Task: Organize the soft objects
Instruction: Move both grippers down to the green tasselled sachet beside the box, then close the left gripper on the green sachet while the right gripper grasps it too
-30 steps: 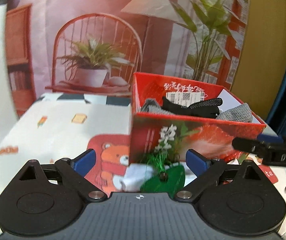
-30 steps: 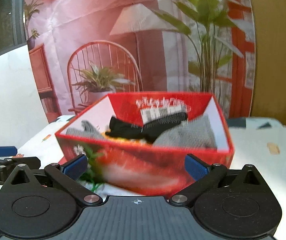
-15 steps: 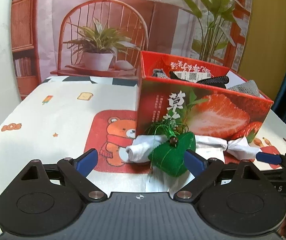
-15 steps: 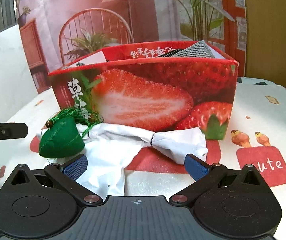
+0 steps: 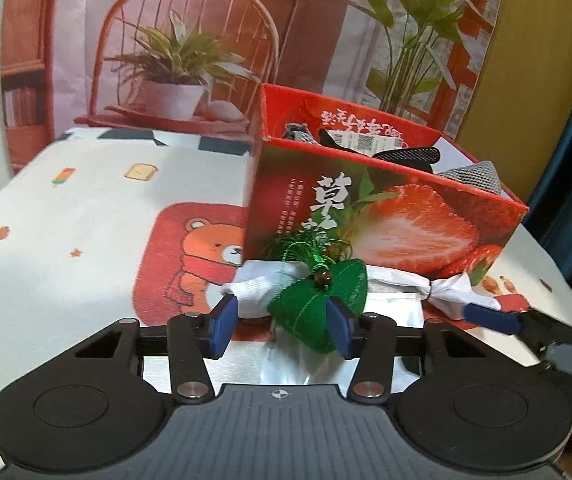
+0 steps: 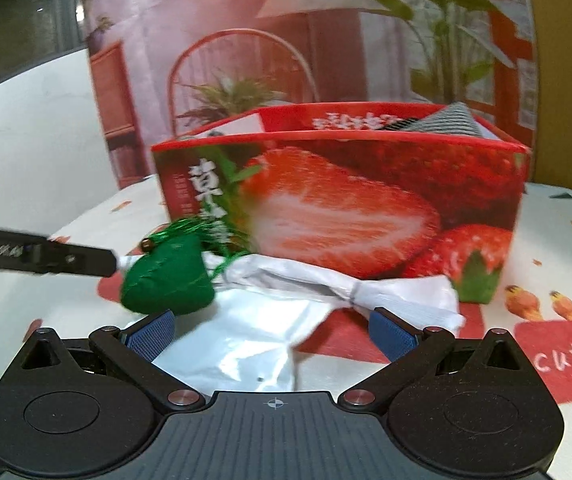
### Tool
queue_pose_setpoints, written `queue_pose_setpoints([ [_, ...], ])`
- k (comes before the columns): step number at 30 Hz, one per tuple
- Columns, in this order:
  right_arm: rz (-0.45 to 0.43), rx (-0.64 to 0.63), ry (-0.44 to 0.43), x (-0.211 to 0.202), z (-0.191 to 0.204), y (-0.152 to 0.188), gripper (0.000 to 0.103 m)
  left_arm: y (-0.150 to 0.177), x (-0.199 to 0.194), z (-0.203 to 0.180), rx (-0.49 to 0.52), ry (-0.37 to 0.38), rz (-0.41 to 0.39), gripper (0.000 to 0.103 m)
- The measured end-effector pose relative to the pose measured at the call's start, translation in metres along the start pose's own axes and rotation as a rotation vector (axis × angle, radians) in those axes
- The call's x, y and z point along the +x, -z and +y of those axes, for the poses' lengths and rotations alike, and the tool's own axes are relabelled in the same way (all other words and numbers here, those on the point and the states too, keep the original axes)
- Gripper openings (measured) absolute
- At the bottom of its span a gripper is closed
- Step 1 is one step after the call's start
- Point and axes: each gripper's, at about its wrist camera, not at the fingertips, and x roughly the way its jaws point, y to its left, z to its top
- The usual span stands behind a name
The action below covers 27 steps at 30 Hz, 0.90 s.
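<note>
The left gripper (image 5: 282,326) has just been closing to about half width around the green stuffed pouch (image 5: 322,304), its right pad against the pouch, the left pad apart from it. The pouch lies on a white plastic bag (image 6: 270,320) before the strawberry box (image 6: 350,216), while the right gripper (image 6: 272,330) stands wide, holding nothing, over the bag.

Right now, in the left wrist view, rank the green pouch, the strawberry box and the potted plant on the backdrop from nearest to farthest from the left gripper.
1. Green pouch, between the left gripper's fingers.
2. Strawberry box, just behind it, right of centre.
3. Potted plant, printed on the backdrop, far left.
</note>
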Motion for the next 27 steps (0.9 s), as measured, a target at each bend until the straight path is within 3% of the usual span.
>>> queue_pose_setpoints([
  [4,0.028,-0.030,-0.035,0.011,0.010,-0.003,0.081,-0.005,0.009,0.004,-0.032,0.063,0.034,0.052],
  [21,0.059,-0.229,-0.130,0.042,0.054,-0.021,0.081,-0.018,0.047,0.005,0.007,0.189,0.115,0.052],
  [27,0.079,-0.234,-0.134,0.048,0.055,-0.021,0.072,-0.014,0.053,-0.001,0.010,0.223,0.141,0.050],
])
